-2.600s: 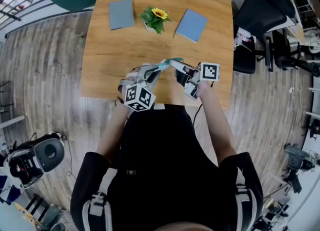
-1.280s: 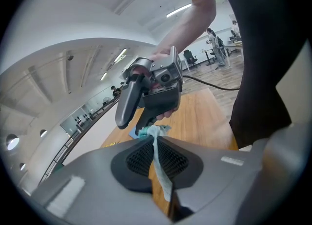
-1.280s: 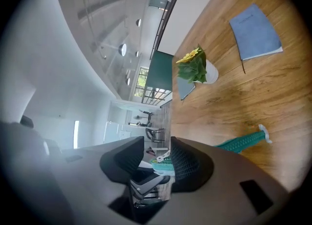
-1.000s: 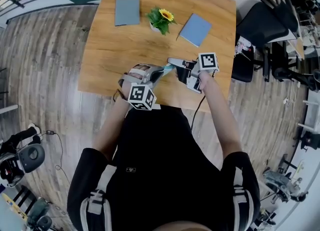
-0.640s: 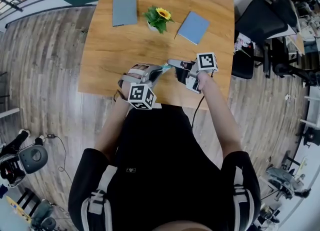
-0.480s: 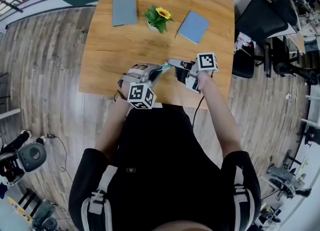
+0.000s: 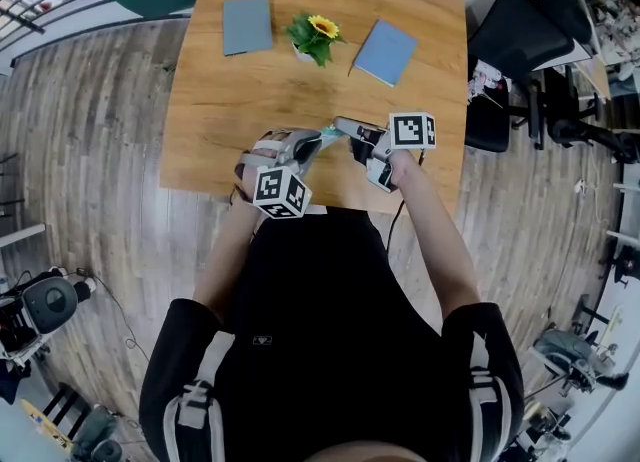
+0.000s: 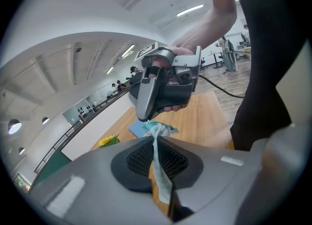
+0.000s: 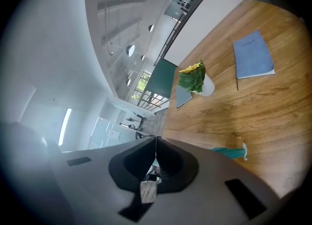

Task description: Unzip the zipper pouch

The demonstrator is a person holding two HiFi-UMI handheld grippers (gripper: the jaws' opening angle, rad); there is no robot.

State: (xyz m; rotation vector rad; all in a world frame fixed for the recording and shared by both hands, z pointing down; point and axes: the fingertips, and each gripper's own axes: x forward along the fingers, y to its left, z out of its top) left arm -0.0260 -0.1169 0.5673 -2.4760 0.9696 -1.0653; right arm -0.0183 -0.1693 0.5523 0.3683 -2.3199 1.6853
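Your left gripper (image 8: 155, 139) anchors the pouch (image 8: 160, 170) by one end while your right gripper (image 9: 155, 141), at 3 o'clock, clamps its other end, likely to unzip it.

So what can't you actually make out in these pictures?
Whether the zip is open: head view, the left gripper and right gripper cover most of the zipper pouch.
The zipper pull: right gripper view, only a teal sliver shows between the shut jaws.
Print on the blue booklet: head view, too small.
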